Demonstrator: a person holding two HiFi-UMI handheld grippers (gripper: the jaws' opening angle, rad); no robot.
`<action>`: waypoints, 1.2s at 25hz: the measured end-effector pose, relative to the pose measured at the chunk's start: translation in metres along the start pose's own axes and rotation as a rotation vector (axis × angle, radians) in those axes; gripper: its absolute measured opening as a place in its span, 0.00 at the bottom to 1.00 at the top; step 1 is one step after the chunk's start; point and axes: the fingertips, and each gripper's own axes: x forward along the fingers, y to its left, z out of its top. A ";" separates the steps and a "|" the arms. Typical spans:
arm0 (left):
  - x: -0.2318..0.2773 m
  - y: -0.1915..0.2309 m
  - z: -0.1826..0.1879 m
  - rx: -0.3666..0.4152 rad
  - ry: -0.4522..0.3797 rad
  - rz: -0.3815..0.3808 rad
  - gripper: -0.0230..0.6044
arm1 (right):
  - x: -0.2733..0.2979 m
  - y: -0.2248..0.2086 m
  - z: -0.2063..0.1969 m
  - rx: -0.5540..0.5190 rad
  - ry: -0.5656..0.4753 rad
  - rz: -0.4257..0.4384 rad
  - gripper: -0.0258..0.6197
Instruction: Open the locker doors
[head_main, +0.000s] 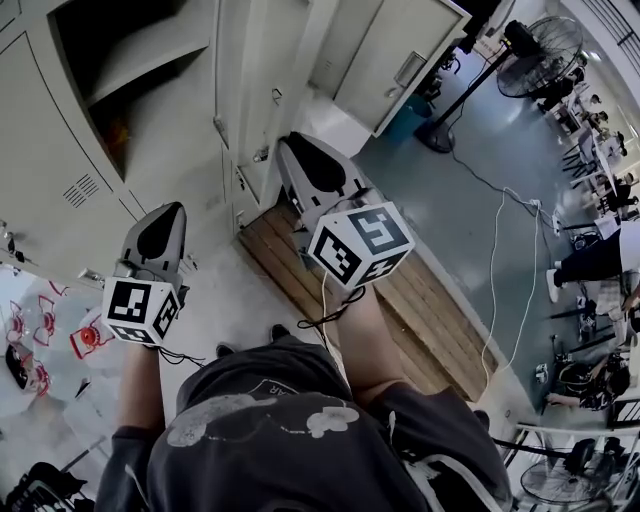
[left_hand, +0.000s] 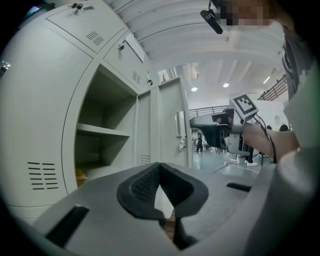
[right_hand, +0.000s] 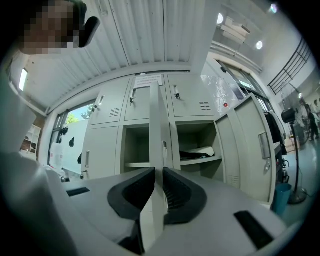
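A bank of pale grey lockers (head_main: 60, 150) fills the left of the head view. My right gripper (head_main: 290, 145) is shut on the free edge of an open locker door (head_main: 250, 90). In the right gripper view that door (right_hand: 156, 125) stands edge-on between the two black pads (right_hand: 172, 192), which press on it. Open compartments (right_hand: 136, 150) lie on both sides of it. My left gripper (head_main: 172, 212) hangs lower left, away from the lockers. Its jaws (left_hand: 159, 166) are shut with nothing between them, and they face an open compartment (left_hand: 102, 132).
A second locker door (right_hand: 255, 145) stands open at the right, and a dark-and-white item (right_hand: 197, 152) lies on its shelf. A wooden pallet (head_main: 400, 300) lies on the floor below the lockers. A standing fan (head_main: 535, 50), white cables (head_main: 495, 260) and seated people (head_main: 600, 260) are at the right.
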 end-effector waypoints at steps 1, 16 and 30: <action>0.003 -0.001 0.002 0.005 -0.001 0.002 0.05 | -0.001 -0.005 0.000 -0.003 0.000 -0.007 0.15; 0.026 -0.020 0.006 0.017 0.006 0.050 0.05 | -0.003 -0.069 0.002 0.017 -0.022 -0.069 0.13; 0.028 -0.025 -0.001 -0.004 0.028 0.178 0.05 | -0.014 -0.076 0.020 0.097 -0.145 0.086 0.25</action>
